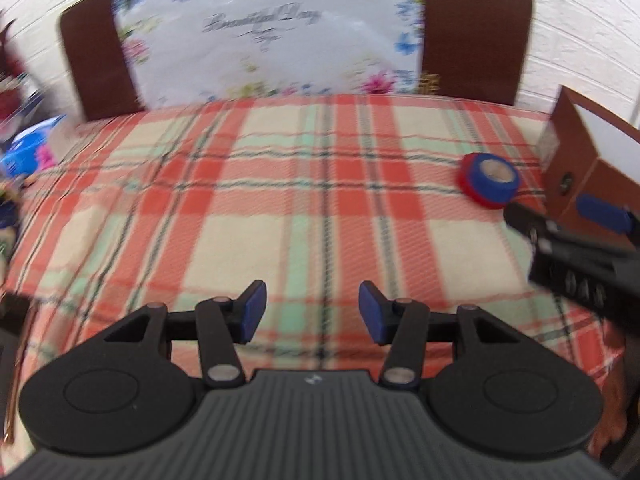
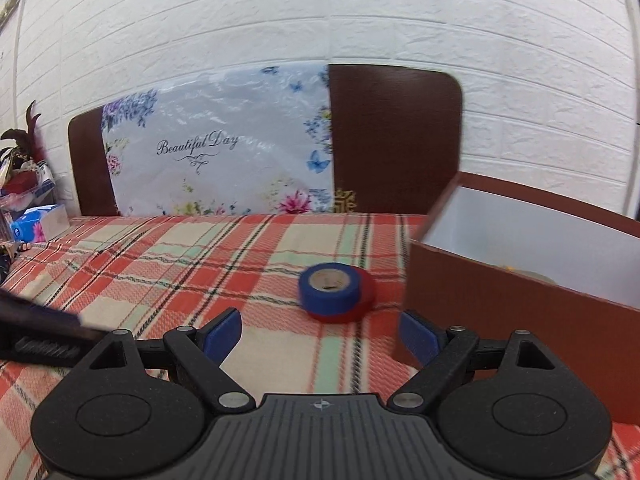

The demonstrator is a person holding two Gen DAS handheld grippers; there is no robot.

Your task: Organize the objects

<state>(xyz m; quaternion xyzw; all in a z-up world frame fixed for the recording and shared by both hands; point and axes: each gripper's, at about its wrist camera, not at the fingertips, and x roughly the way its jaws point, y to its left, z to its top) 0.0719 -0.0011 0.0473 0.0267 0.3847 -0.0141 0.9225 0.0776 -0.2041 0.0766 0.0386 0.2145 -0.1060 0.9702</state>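
Your stacked blue-and-red tape rolls still lie on the plaid tabletop, just beside the open brown cardboard box. Both grippers, left gripper and right gripper, have jaws released, empty; boxing remains.

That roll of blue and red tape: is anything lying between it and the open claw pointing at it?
Nothing visible. Only bare plaid cloth lies between the open right gripper and the tape rolls. The brown box stands just beside them to the right, its open top unblocked.
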